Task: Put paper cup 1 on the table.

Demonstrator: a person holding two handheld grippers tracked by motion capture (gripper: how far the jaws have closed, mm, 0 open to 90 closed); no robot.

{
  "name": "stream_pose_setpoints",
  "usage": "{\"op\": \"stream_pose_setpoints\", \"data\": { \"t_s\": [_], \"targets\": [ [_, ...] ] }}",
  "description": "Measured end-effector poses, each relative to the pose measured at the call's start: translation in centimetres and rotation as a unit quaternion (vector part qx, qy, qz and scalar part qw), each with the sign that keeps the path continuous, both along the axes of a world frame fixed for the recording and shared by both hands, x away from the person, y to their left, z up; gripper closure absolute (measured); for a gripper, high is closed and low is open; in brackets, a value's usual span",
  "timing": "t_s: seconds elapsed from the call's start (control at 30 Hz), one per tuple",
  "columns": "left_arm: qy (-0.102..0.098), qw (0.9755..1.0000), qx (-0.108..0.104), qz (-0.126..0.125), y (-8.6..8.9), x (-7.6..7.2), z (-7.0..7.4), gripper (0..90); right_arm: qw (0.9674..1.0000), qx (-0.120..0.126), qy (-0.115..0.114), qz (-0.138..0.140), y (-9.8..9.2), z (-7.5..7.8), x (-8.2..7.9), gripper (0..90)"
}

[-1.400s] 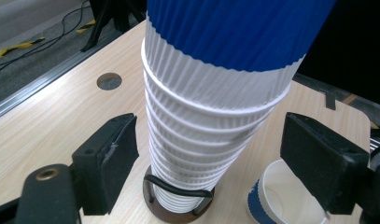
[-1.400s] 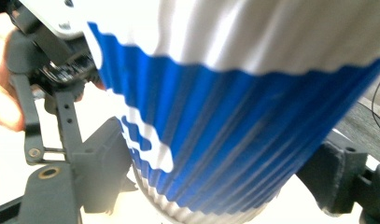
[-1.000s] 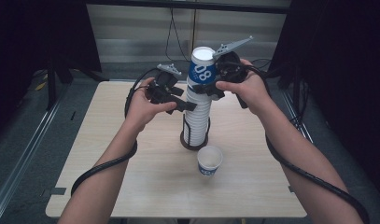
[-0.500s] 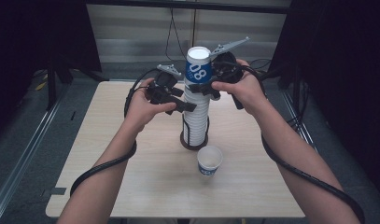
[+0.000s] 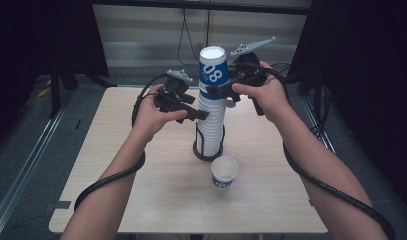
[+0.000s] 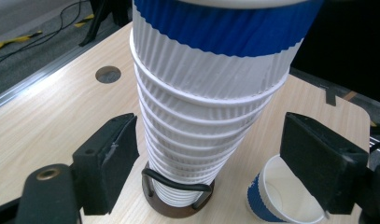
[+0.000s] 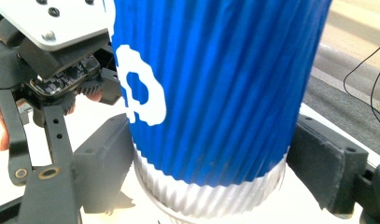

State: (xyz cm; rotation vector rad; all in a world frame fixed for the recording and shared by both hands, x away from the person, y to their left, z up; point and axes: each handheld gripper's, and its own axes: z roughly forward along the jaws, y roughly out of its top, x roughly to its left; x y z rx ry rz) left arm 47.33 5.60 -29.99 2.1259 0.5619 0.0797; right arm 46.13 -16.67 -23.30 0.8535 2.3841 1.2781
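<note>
While we steady the stack of ribbed paper cups (image 5: 211, 117) on the table (image 5: 141, 200), both grippers bracket it from opposite sides.

Our right gripper (image 7: 211, 168) clasps the blue-banded top cup (image 5: 213, 67), its left pad against the wall; the right pad appears to touch too, though that edge is hard to read. Our left gripper (image 6: 208, 161) sits lower with its jaws partly open around the white cups, a gap showing on each side. The stack stands upright in a dark wire holder (image 6: 178, 196), with a single loose cup (image 5: 224, 171) just in front.
</note>
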Motion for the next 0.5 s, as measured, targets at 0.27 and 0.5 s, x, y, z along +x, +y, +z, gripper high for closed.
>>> {"op": "stream_pose_setpoints", "data": {
  "t_s": [0.27,0.5],
  "targets": [
    [0.000,1.0000,0.002,0.000,0.11,-0.01,0.09,19.2,1.0000,0.005,-0.004,0.003,-0.22,-0.12,-0.11,18.6],
    [-0.001,1.0000,0.004,-0.001,-0.06,-0.13,0.22,19.2,0.9996,0.026,-0.014,-0.002,-0.49,-0.12,-0.40,19.4]
  ]
}}
